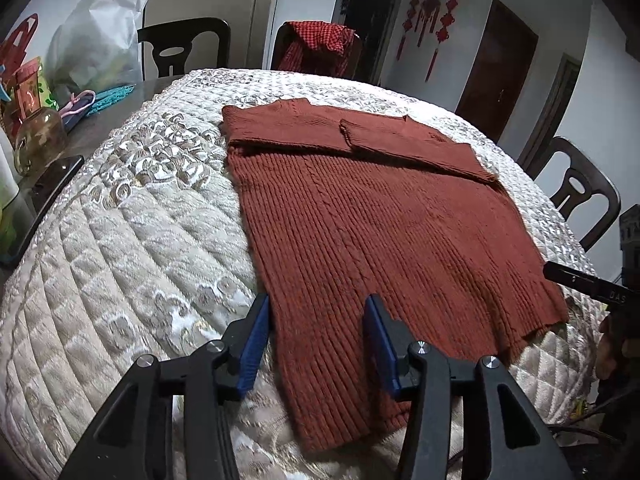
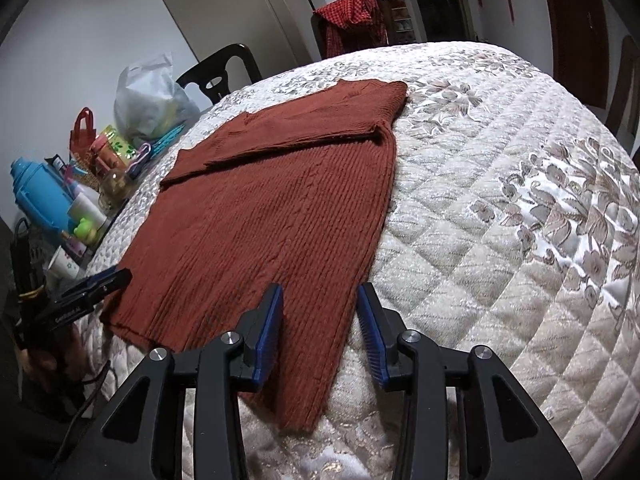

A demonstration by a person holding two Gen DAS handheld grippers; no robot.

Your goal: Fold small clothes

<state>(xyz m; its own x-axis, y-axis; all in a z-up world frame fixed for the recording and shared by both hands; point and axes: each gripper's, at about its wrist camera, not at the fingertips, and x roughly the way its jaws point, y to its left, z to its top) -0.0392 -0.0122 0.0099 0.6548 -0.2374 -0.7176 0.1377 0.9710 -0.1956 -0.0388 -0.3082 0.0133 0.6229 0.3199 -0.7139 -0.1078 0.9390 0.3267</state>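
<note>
Sweater [image 1: 384, 216]: rust-brown ribbed knit, laid flat on the quilt [image 1: 132, 216], hem toward the cameras. Both sleeves are folded inward across the chest, forming a band along the far end; one cuff edge is seen near the middle of that band. A faint cable line runs down the body. The near hem is slightly uneven, one corner reaching lower than the other.

Left gripper [image 1: 318, 340]: blue-padded fingers spread apart, held over the near left corner of the hem; nothing is clamped, and contact with the knit cannot be judged.

Right gripper [image 2: 320, 330]: fingers likewise apart, poised over the near right corner; nothing is gripped.

Quilt: cream, diamond-stitched, with a grey-beige floral pattern, spread over a table.

Left of the quilt, on bare tabletop: a white plastic bag [image 2: 154, 96], a blue jug [image 2: 38, 196], a glass jar [image 1: 38, 140], a small red bag [image 2: 83, 130] and assorted bottles.

Room: dark chairs are set around the table, the far chair [image 1: 318, 50] draped with a red checked cloth. Red knot ornaments [image 1: 430, 20] are hung on a pale wall between dark doors.
</note>
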